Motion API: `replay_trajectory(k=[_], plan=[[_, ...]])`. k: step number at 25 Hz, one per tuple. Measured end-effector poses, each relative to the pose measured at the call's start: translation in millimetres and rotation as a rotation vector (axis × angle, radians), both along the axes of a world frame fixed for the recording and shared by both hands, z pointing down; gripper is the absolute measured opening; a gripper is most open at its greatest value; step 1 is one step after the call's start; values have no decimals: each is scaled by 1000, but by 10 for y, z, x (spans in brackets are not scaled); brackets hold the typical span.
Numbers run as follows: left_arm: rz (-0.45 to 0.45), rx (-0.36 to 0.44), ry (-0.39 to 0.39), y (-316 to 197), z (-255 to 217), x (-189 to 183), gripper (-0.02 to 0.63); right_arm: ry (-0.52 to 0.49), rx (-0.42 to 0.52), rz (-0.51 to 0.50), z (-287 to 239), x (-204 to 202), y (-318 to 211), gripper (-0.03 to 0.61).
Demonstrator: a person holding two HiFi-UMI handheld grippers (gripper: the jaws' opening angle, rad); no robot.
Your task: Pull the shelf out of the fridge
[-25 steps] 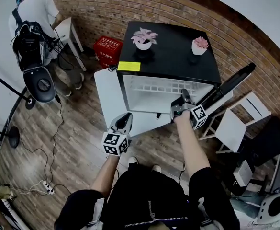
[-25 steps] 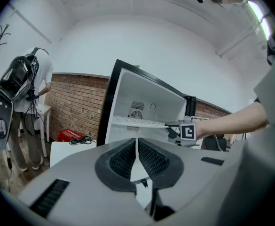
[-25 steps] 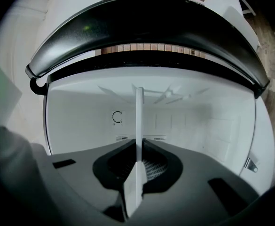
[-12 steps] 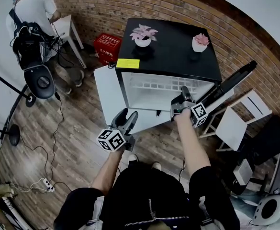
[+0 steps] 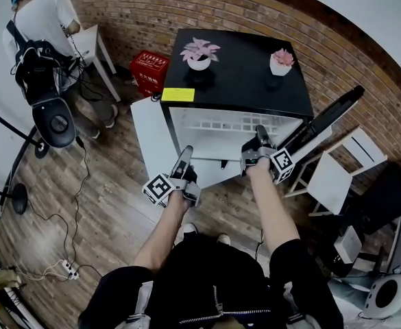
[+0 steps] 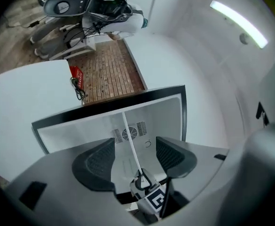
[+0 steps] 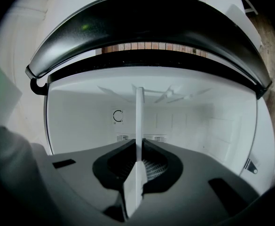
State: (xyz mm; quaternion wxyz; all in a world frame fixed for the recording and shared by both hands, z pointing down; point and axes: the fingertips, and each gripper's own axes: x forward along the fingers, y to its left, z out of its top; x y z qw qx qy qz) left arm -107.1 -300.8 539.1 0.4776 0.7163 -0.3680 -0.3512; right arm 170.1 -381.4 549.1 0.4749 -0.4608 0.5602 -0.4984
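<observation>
At the open front of the small black-topped fridge with a white interior (image 5: 241,74), the right gripper (image 5: 260,134) points level into the cabinet. Its jaws are nearly together and clamp the front edge of the thin white fridge shelf (image 5: 227,123). The right gripper view confirms this: the shelf (image 7: 139,121) runs edge-on as a narrow white strip straight between the pads of the right gripper (image 7: 138,157). The shelf sits inside the cabinet, high in the opening, as the head view shows.

The left gripper (image 5: 185,157) is below and to the left of the right one, in front of the fridge's lower edge and rolled onto its side. Its jaws have just been opening and now stand wide apart, with nothing pressed between the pads. In the left gripper view, the gap of the left gripper (image 6: 135,147) frames the shelf (image 6: 130,140) as a white line farther off, with the right gripper (image 6: 144,185) at its near end.

Two pink plants in white pots (image 5: 199,52) stand well apart on the fridge top. A yellow label (image 5: 177,94) is stuck on the fridge's front left corner. A red plastic crate (image 5: 149,67) lies on the wooden floor (image 5: 104,204) against the brick wall (image 5: 255,12). A person in a white shirt (image 5: 42,16) stands at the far left.
</observation>
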Motion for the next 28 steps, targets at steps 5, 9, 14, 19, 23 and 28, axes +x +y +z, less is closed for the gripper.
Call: replay_trajectory(k=[5,9,14,19,23,28], plan=[[-4,-12,63,-220,-86,136,260,-10,-4,2,11,-1,32,29],[3,-26,66,-360,-91,229,241,-10,-7,2,20,-7,62,29],[4,-42,71,-511,-86,315,218,-12,-12,-6,37,-5,74,29],[-3,-72,92,-639,-59,388,209,-7,-5,-14,51,-11,102,29],[-12,-91,121,-718,-26,433,198,-8,-11,-21,45,-30,134,29],[-33,-122,146,-788,58,432,168,-11,-5,-32,39,-39,153,30]])
